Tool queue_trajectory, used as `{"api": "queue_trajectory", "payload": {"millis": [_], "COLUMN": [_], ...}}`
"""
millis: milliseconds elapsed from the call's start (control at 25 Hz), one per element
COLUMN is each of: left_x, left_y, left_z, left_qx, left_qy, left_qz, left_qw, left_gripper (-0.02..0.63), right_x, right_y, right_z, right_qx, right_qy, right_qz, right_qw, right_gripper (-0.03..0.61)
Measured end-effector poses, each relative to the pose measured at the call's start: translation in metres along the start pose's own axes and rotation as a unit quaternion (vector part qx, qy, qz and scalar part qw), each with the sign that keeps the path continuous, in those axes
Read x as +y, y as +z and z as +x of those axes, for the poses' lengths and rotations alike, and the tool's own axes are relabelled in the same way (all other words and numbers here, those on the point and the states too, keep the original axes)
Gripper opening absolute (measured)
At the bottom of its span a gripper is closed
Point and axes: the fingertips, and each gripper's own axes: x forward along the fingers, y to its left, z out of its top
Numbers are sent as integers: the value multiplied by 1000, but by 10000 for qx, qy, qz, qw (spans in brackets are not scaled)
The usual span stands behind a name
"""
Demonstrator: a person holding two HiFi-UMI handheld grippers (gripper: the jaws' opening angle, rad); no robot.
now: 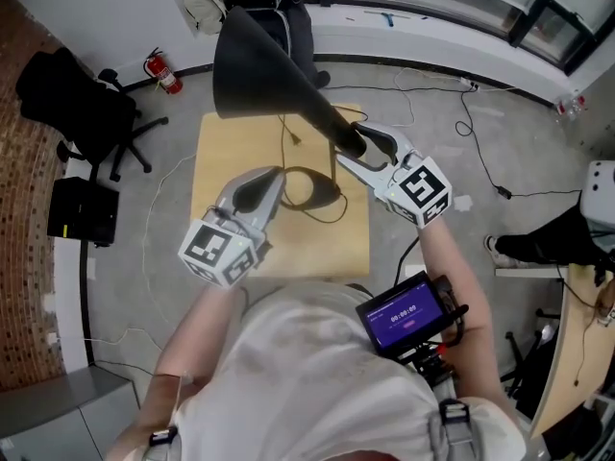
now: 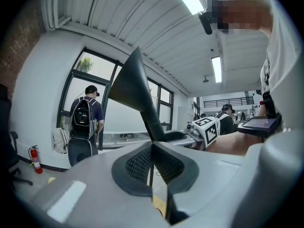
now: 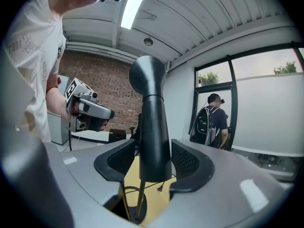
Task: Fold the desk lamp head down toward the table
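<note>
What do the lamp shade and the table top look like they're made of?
Lamp shade: smooth matte black with a faint dull sheen and no seams showing. It could be painted metal or plastic; the look leaves that open.
Table: a flat, pale yellowish top, likely light wood or wood-look laminate. No grain can be made out from here.

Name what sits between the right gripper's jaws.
The black lamp head stands between the open jaws of the right gripper, shown in the right gripper view.
</note>
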Motion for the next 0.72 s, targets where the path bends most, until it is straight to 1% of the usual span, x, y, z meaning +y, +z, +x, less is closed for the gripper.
{"api": "queue_trajectory", "payload": {"millis": [120,200,360,720], "left_x": [3,2,-4,-24], "left_y": [-1,0,1,17], "left_z": [-3,-2,1,8], "left_qx": [2,2,13,-66], "left_qy": [76,114,165,307], "left_qz": [-9,-6,24,129], "left_qw": [10000,9999,9999,9994], "left_gripper": [0,0,0,0], "right_x": [2,1,1,1], "right_y": [-3,-5,-5,0], "right_z": [7,8,9,10], "right_qx": [175,245,314,97], "right_qy": [82,83,76,199], "right_qz": [-133,-196,-268,-185], "right_qw": [9997,9995,9991,9996], "right_gripper": [251,232,230,226]}}
